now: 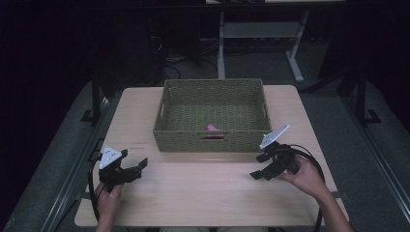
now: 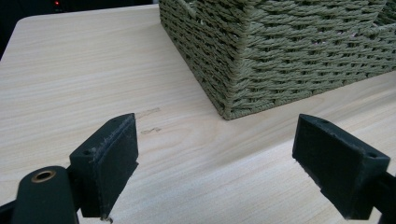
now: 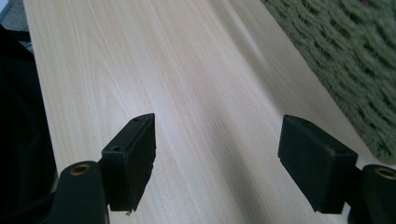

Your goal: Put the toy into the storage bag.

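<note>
Light wood-grain laminate forms the work surface, a table standing in a dark room.

Left gripper: held in the person's left hand near the front left of the table. Its jaws stand wide apart, with bare tabletop between them in the left gripper view. The pads hold nothing, and the jaws point toward the near left corner of the basket, which lies just ahead of them but apart from them.

Right gripper: held in the person's right hand near the front right of the table. Its jaws also stand wide apart and hold nothing; the right gripper view shows bare tabletop between the pads, with the basket's woven wall at the upper right, near but not touching.

Basket: olive green, woven, rectangular, resting on the far half of the table between the two grippers. A pink object lies inside it on the floor, close to the near wall and its handle slot.
</note>
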{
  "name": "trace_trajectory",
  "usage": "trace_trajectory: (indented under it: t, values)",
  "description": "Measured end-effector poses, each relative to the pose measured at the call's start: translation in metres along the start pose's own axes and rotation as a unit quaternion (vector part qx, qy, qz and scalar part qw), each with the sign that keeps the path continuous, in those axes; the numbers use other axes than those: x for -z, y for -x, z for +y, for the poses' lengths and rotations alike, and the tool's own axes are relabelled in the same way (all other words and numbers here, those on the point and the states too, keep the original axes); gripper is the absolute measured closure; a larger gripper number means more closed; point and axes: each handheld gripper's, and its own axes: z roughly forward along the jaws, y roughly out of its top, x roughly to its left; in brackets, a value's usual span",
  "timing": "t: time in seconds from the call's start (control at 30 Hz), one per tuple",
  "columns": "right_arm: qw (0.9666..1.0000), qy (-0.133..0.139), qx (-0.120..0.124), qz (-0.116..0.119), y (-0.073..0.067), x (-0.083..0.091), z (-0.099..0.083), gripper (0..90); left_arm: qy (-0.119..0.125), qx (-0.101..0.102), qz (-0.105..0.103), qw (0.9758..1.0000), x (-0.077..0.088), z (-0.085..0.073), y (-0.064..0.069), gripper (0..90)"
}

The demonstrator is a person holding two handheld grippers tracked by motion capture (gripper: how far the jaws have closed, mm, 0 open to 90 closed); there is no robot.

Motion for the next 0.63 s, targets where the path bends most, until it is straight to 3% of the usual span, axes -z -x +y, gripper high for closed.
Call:
trace_trajectory:
  t: [0.63]
  values:
    - [0.9995,0.008,-0.027,-0.013,-0.014,-0.006,-0.043,26.1,-0.003,-0.008,-0.002,1.0,0.0,0.0,0.001,13.8]
